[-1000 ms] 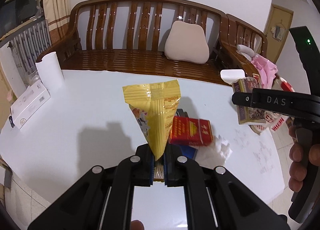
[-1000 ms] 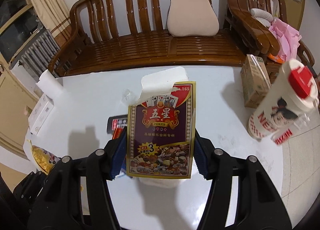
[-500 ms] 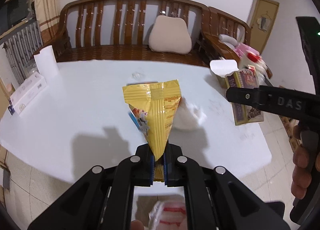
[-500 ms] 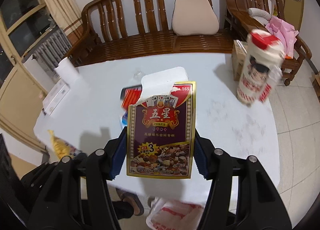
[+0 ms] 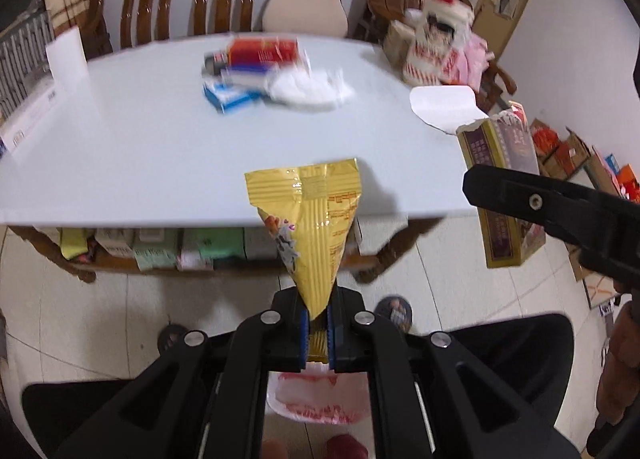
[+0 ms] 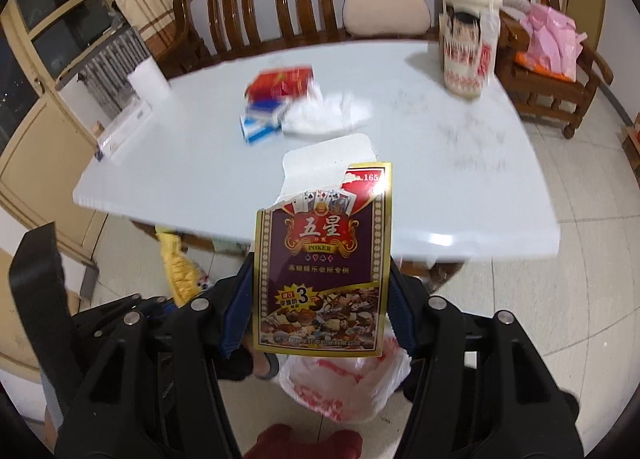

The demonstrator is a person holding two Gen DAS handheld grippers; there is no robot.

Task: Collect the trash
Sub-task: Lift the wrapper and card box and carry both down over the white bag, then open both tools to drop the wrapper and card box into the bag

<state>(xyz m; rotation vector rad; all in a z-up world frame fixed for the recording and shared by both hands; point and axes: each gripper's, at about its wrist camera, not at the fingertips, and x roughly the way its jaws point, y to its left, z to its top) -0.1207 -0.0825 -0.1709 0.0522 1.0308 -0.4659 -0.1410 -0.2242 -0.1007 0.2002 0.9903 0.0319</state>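
White table (image 5: 120, 147) beyond both grippers, bearing a red box (image 5: 262, 51), a blue box (image 5: 228, 97), crumpled white tissue (image 5: 310, 89) and a red-and-white printed bag (image 6: 468, 51) at its far right corner. White plastic bag with red print (image 6: 344, 383) on the tiled floor, directly below both grippers. Right gripper (image 6: 316, 319): jaws part-way apart, blue pads clamped on the side edges of an upright playing-card box (image 6: 322, 259) with its torn flap raised, held off the table's near edge. Left gripper (image 5: 318, 333): jaws closed on the narrow lower end of a yellow snack wrapper (image 5: 310, 227), which fans upward in front of the table edge.
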